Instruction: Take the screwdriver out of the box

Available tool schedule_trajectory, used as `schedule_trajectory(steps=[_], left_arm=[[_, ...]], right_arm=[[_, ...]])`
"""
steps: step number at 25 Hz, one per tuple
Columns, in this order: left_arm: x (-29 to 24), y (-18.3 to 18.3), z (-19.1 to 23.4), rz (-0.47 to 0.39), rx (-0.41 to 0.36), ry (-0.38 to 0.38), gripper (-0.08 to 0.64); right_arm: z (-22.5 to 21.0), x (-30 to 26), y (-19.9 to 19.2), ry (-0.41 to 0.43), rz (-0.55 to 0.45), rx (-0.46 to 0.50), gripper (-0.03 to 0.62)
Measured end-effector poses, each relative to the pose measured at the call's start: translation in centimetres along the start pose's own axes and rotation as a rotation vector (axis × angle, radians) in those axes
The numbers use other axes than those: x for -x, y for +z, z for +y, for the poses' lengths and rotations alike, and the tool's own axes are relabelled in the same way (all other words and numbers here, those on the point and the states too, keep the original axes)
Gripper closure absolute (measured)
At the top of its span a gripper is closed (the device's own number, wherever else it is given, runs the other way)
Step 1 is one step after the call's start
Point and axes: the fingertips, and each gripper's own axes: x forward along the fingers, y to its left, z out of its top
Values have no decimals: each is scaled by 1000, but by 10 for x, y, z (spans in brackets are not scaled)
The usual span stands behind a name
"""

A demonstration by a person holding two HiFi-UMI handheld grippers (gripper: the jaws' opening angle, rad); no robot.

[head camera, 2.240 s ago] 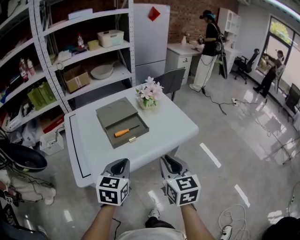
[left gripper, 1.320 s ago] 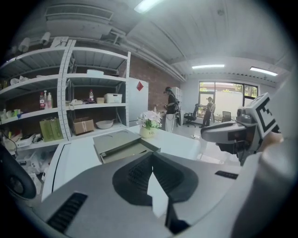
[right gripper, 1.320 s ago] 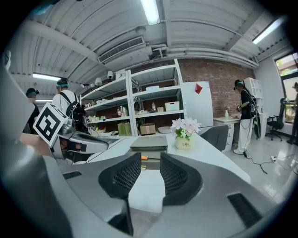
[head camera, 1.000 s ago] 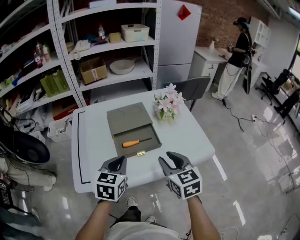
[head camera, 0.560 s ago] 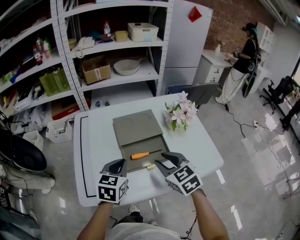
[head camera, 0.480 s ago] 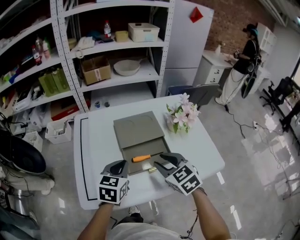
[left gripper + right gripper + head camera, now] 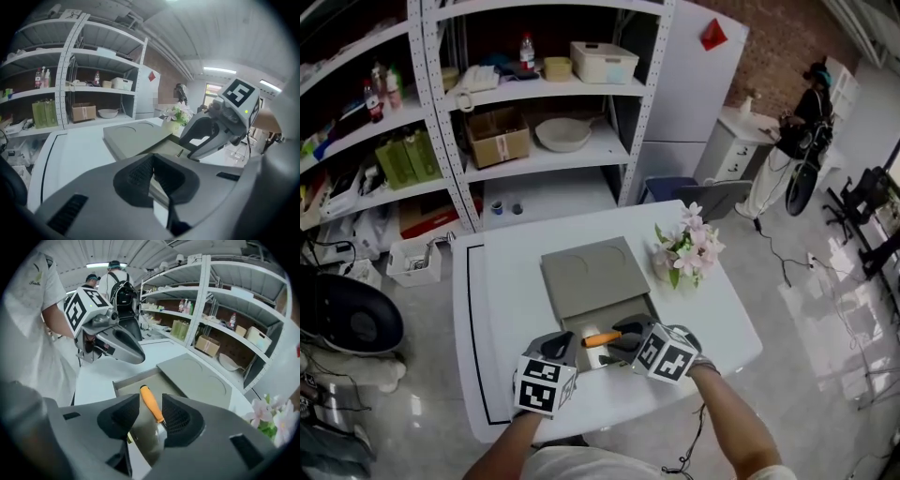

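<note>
- Grey box (image 7: 591, 274) laid on white table (image 7: 497, 309); shallow tray (image 7: 125, 383) exposed at box's near end.
- Orange-handled screwdriver (image 7: 150, 403) seen lying in that tray, not lifted out.
- Right gripper (image 7: 621, 343) held tilted down over tray. Jaws opening, with handle framed between pads and pressed by neither.
- Left gripper (image 7: 153, 168) held just beside box's near-left corner. Jaws seen together, nothing between them.
- Pink-and-white flower bunch (image 7: 687, 251) placed just beside box's far-right side.
</note>
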Motion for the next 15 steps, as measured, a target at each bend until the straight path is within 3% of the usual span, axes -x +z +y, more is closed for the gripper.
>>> schedule_trajectory(steps=[3,15], left_arm=[[-5,-2,9,8,11,-11,555],[-17,-13,37,41,41,-42,555]], right_arm=[[2,-16,0,42,64,68,423],[13,-64,-7,190,233,191,395]])
